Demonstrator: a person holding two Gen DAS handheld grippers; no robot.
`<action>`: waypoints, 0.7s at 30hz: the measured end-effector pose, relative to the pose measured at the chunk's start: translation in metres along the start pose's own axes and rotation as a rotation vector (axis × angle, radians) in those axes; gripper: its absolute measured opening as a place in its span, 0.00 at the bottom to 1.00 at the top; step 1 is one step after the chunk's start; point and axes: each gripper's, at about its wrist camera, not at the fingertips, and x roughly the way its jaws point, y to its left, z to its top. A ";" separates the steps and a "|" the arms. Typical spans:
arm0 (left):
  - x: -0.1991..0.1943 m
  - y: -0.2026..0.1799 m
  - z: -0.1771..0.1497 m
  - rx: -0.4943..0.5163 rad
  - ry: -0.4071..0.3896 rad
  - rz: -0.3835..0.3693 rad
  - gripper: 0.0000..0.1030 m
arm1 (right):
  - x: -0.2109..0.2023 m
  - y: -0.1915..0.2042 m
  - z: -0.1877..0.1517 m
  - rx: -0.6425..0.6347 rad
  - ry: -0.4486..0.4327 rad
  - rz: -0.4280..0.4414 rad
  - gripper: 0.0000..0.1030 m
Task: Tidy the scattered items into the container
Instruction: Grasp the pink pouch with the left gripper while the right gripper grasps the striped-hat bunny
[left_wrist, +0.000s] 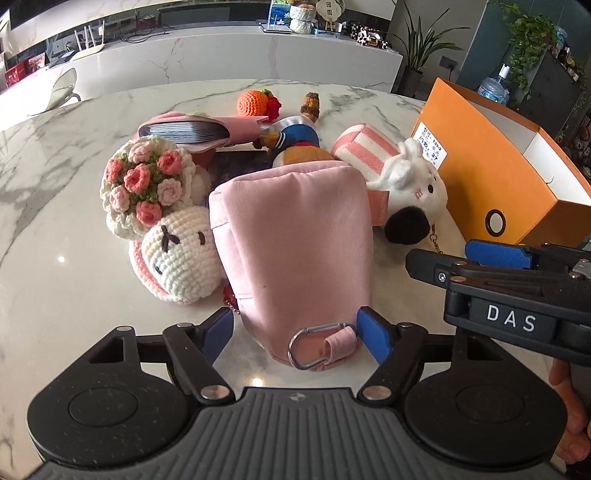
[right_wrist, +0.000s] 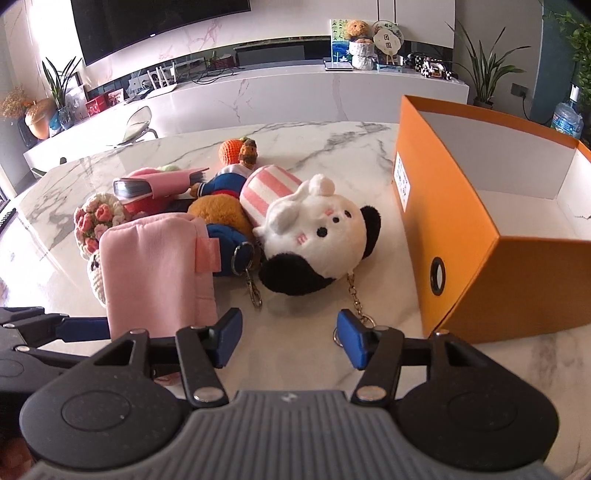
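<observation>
I judge the first pick is in hand: nothing lies in the orange box that I can see, at the right of the right wrist view, and the toys are all heaped mid-frame on the marble surface. My left tongs are spread wide around the near end of the pink pouch, by its carabiner, with neither pad clearly pressing it yet. My right tongs are spread too, holding nothing, just short of the panda plush and its keychain. Next I would close the left pair on the pouch, lift, and carry it rightward over the box wall.
</observation>
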 end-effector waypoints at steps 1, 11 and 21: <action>0.000 0.001 0.002 -0.003 -0.008 -0.006 0.84 | 0.001 0.000 0.003 -0.020 -0.015 -0.004 0.69; 0.012 0.004 0.017 -0.020 -0.008 -0.054 0.89 | 0.036 -0.009 0.039 -0.124 -0.040 -0.019 0.80; 0.008 0.006 0.020 -0.033 -0.004 -0.086 0.69 | 0.069 -0.007 0.049 -0.174 -0.015 -0.007 0.85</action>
